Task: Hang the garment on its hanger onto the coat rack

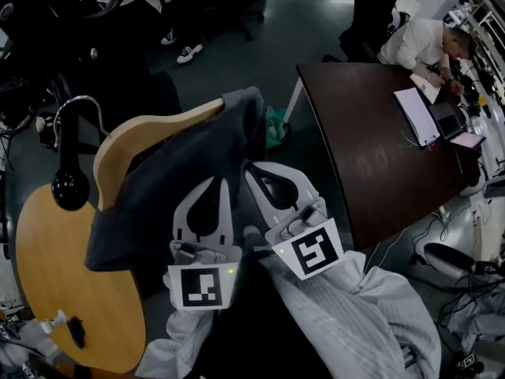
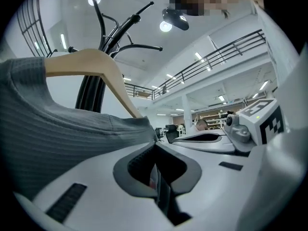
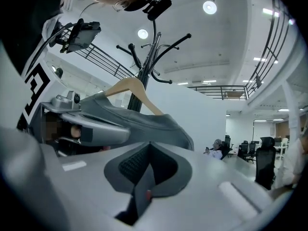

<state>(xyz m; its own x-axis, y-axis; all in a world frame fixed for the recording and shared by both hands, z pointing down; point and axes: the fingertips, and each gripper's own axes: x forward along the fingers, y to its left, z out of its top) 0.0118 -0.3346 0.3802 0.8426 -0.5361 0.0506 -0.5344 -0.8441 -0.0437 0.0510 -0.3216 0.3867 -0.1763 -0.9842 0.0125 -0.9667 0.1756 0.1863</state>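
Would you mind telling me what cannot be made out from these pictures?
- Head view: the garment covers part of the hanger.
- Both gripper views: the hanger's hook is lost against the dark rack.
- Head view: print on the papers on the desk is too small.

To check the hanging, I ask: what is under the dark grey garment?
A wooden hanger: one arm and its metal hook show, the other arm is covered by the garment. Lower, the rack's round wooden base shows, partly hidden by the cloth.
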